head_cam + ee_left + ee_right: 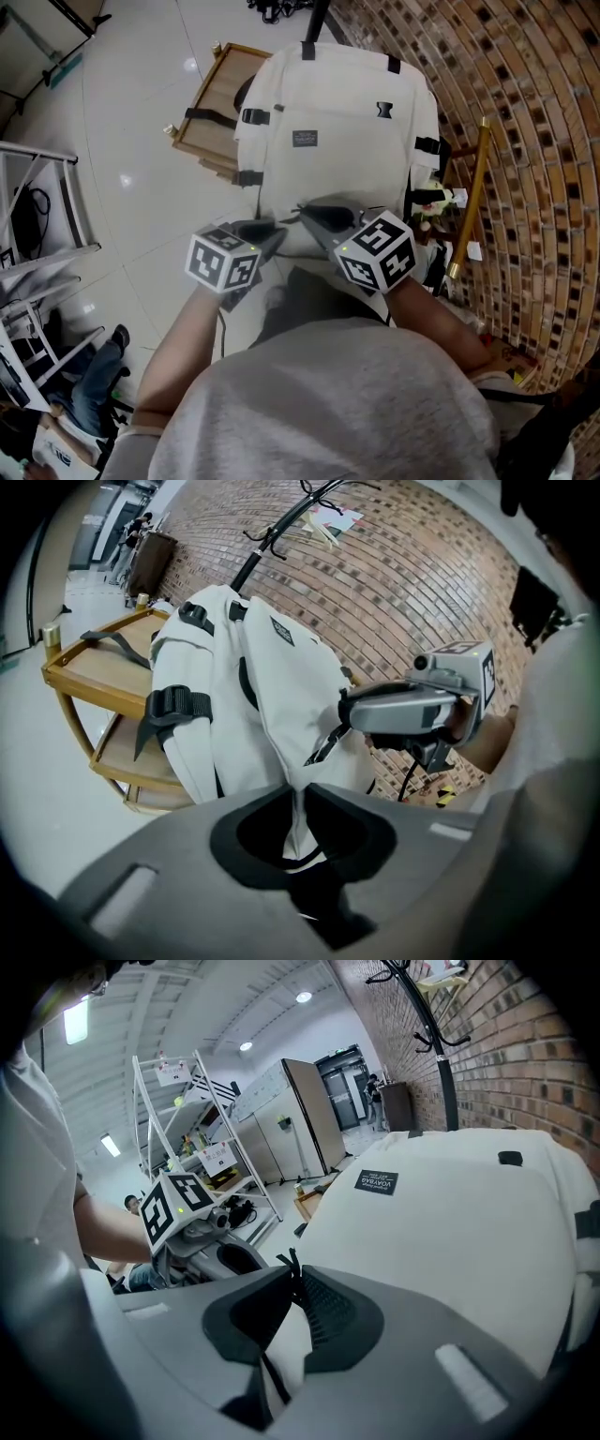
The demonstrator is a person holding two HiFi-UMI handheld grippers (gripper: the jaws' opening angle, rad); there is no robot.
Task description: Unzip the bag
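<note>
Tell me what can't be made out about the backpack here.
- How far the backpack zipper is open: head view, covered by the right gripper, shut on the zipper pull.
- Print on the label: too small in head view.
- Bottom of the backpack: head view, behind the left gripper and the person's shoulders.

Grey short-sleeved shirt [347, 403], grey left tongs [298, 794], grey right tongs [292, 1277], black ribbed pads [323, 1309], black-and-white marker cubes [225, 260]
</note>
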